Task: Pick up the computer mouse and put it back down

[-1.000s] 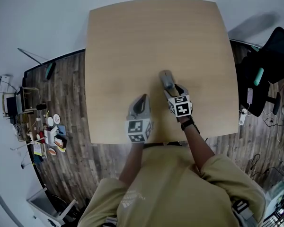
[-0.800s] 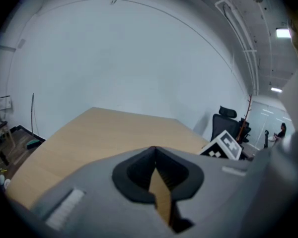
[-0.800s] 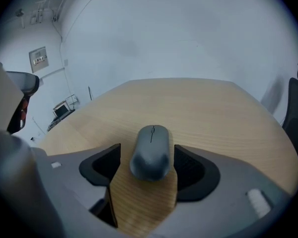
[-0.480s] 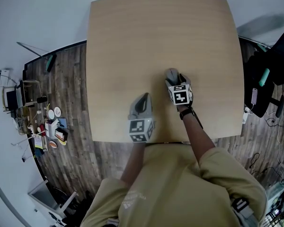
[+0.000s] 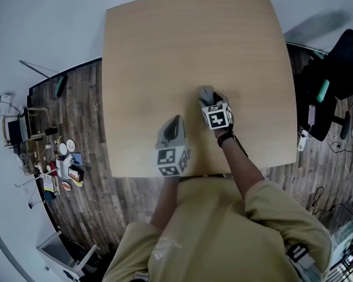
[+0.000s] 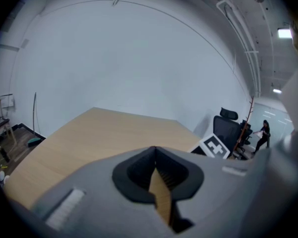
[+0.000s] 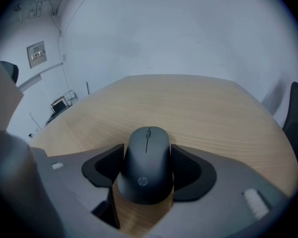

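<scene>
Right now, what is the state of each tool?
Left tool: closed, empty.
Right tool: jaws closing around the mouse on the table, seemingly not gripping yet.

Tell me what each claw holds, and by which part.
Nothing is gripped. The dark grey computer mouse lies on the wooden table inside the closing right claw, pads flanking its long sides. The left claw is shut, empty.

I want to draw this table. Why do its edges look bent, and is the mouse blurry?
Head view: the wide lens bows the table's straight edges outward. Right gripper view: the mouse is sharp, its logo visible, but the picture's corners go dark. Left gripper view: lines on the wall curve too.
</scene>
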`<state>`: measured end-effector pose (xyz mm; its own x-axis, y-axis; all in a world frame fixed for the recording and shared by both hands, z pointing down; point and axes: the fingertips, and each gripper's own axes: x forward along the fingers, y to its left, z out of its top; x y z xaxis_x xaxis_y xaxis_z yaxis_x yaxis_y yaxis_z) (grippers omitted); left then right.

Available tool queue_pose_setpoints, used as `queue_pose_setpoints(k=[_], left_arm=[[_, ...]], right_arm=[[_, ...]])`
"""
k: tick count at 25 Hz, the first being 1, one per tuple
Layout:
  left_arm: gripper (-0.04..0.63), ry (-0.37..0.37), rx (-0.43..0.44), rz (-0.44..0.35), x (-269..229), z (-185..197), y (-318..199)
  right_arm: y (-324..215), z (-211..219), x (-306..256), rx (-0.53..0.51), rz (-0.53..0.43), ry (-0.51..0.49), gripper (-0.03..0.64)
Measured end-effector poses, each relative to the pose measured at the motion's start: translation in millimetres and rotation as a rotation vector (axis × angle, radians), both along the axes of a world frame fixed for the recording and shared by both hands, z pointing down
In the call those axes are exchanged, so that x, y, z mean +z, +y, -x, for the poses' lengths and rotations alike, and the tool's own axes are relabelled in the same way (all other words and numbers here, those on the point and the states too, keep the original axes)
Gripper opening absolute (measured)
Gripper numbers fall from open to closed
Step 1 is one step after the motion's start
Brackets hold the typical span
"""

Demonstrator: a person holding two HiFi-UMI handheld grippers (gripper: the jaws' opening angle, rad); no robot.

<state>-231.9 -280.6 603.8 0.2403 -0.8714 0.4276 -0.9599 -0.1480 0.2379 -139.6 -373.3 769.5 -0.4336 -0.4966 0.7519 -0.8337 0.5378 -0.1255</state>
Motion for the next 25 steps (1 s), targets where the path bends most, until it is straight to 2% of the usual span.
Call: queue_pose_setpoints(k=[8,18,25], left_arm=[[0.002,-0.008,0.032,-0.064,-28,-37,11],[0.002,-0.026,0.053,-0.186,-83,-83,38],[0.002,-0.046,0.058,-0.301,-133,-108,58]], right_arm=[[37,-41,-73,0.054,-0.137,-0.133,0.298],[88,-99,-214,0.073,-0.410,-0.273,0.298],[122,-136,-298,0.089,-0.585,-0.341,0.298]])
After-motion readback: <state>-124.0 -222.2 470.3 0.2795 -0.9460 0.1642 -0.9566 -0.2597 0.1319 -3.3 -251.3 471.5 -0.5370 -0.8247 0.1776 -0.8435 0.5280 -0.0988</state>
